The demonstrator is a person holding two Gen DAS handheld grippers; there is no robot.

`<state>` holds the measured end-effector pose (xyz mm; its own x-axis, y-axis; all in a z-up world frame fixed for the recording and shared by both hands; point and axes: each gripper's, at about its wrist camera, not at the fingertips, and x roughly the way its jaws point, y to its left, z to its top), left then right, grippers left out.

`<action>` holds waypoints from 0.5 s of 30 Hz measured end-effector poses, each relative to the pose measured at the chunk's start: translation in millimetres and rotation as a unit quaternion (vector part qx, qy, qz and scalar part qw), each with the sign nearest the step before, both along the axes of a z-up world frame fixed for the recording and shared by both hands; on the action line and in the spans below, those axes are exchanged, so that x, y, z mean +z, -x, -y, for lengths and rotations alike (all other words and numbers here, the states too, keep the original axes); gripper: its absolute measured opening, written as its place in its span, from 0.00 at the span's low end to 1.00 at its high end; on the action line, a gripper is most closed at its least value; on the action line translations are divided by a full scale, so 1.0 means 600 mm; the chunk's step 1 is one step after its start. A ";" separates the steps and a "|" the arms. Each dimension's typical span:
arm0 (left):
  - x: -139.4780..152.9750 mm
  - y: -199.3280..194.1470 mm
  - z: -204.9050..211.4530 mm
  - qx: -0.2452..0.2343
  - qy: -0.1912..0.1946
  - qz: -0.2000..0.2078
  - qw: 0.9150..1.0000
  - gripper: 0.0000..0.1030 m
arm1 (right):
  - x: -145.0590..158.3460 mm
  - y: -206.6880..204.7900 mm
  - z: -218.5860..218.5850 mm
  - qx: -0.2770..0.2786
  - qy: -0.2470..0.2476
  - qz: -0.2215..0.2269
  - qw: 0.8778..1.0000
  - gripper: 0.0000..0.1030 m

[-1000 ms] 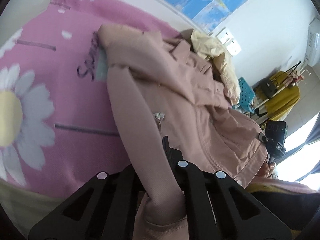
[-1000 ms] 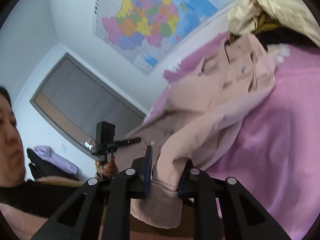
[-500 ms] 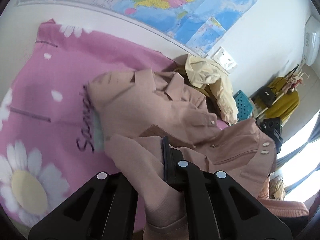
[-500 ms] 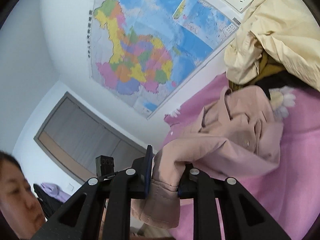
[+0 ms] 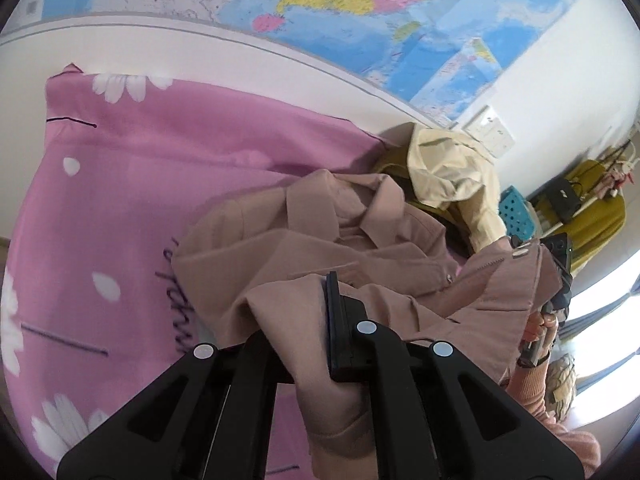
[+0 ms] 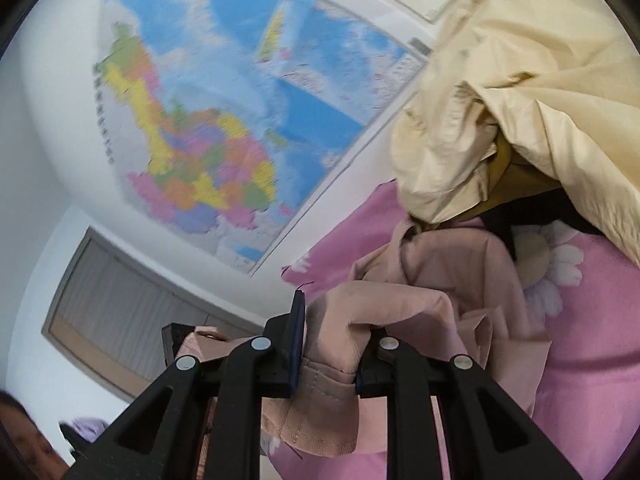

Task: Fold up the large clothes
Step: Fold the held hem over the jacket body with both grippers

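Observation:
A dusty-pink jacket (image 5: 320, 232) lies doubled over on the pink daisy-print bedsheet (image 5: 132, 208), its collar toward the wall. My left gripper (image 5: 316, 320) is shut on a fold of the jacket's lower edge, and the cloth hangs down between its black fingers. In the right wrist view my right gripper (image 6: 330, 344) is shut on a thick stitched hem of the same jacket (image 6: 448, 272), lifted over the sheet (image 6: 592, 360). The right gripper also shows at the right of the left wrist view, behind the raised cloth.
A cream garment (image 5: 452, 176) is heaped over dark and mustard clothes against the wall, close beyond the jacket; in the right view the cream garment (image 6: 540, 80) fills the top right. A wall map (image 5: 360, 8), a socket (image 5: 492, 132), a blue crate (image 5: 516, 216) and a window stand beyond.
Both grippers have carried the jacket's lower edge up and toward the collar by the wall, so the jacket now lies doubled and more bare sheet shows in front. Both grips held.

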<state>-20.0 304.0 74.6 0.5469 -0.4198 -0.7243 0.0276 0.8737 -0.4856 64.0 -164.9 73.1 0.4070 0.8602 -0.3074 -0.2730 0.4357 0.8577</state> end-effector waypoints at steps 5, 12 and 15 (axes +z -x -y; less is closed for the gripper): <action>-0.031 -0.069 -0.019 0.016 -0.002 -0.037 0.999 0.04 | -0.028 -0.050 0.001 -0.016 0.015 -0.028 0.999 0.18; -0.085 -0.133 -0.037 0.036 0.000 -0.086 0.996 0.09 | -0.082 -0.105 -0.010 -0.032 0.046 -0.083 0.995 0.21; -0.104 -0.148 -0.048 0.048 0.014 -0.104 0.993 0.16 | -0.107 -0.121 -0.010 -0.042 0.056 -0.109 0.992 0.29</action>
